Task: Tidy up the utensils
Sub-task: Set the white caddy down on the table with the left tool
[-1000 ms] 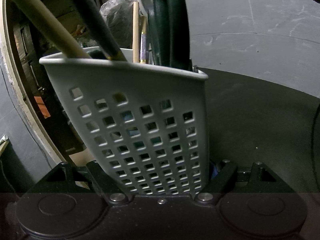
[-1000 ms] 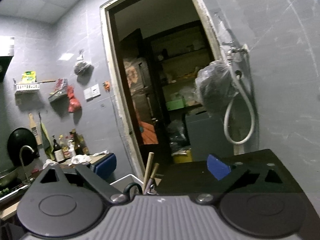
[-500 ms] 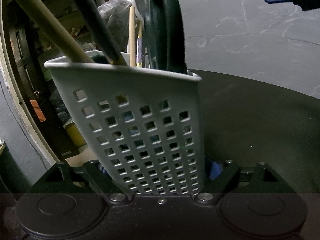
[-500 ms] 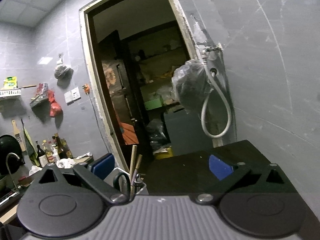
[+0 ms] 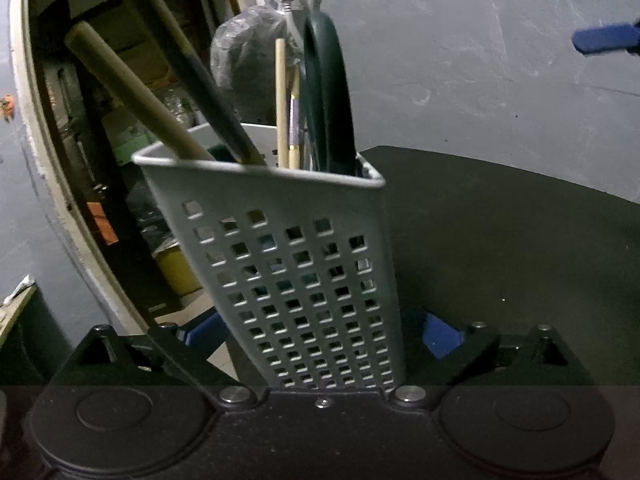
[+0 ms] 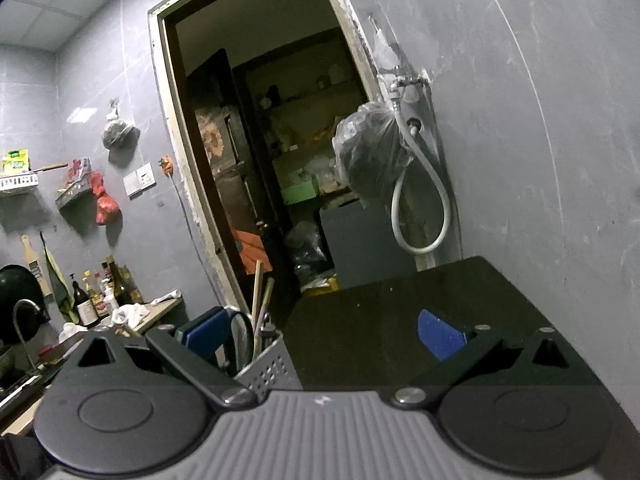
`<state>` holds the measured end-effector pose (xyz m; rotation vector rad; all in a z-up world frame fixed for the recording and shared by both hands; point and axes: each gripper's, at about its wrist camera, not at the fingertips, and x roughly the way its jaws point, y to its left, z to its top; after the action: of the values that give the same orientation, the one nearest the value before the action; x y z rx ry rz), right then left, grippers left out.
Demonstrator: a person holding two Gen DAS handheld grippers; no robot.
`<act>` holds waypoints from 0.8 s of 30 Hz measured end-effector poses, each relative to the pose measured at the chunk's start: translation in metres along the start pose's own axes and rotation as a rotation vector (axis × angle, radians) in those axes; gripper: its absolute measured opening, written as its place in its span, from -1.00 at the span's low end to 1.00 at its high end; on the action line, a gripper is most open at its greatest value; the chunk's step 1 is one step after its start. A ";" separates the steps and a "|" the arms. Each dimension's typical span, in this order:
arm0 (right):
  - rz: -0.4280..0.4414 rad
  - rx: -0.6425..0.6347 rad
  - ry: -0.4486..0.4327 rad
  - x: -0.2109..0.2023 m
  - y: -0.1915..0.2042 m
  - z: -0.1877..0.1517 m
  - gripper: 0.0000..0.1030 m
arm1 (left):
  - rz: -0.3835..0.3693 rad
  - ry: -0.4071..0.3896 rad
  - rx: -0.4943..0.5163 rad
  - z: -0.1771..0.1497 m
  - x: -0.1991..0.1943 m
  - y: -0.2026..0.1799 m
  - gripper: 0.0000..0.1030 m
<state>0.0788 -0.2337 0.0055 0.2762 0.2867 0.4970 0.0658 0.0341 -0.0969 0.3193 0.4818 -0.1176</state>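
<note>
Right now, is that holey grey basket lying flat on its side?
No, the grey basket stands upright on the dark table, with wooden sticks and a dark green handle poking out of its top.

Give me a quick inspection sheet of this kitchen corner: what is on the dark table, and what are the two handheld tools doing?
Surface: black table, bare beside the holder.
Job's things: pale grey perforated plastic utensil holder at the table's edge, holding wooden handles and a dark green looped handle.
Clutter: nothing seen on the table.
Grippers: left tool straddles the holder, jaws opening, blue pads clear of its walls; right tool open, nothing between its pads.
Cables: white hose looped under a wall tap.
Surroundings: grey tiled wall, open doorway to a storeroom, bottles on a counter.
</note>
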 end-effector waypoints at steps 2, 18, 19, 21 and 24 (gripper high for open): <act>-0.006 0.013 0.014 -0.005 -0.003 -0.001 1.00 | 0.016 0.006 -0.017 0.000 -0.008 -0.004 0.99; -0.027 0.021 0.126 -0.040 -0.013 -0.018 1.00 | 0.171 0.023 -0.243 0.005 -0.107 -0.022 0.99; -0.030 0.024 0.134 -0.042 -0.012 -0.019 1.00 | 0.177 0.026 -0.255 0.004 -0.113 -0.021 0.99; -0.039 0.022 0.155 -0.044 -0.009 -0.024 1.00 | 0.188 0.032 -0.291 0.000 -0.126 -0.015 0.99; -0.051 -0.010 0.182 -0.049 -0.001 -0.029 1.00 | 0.198 0.045 -0.351 -0.006 -0.139 -0.004 0.99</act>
<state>0.0285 -0.2535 -0.0117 0.2134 0.4673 0.4741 -0.0597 0.0371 -0.0370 0.0244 0.5028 0.1666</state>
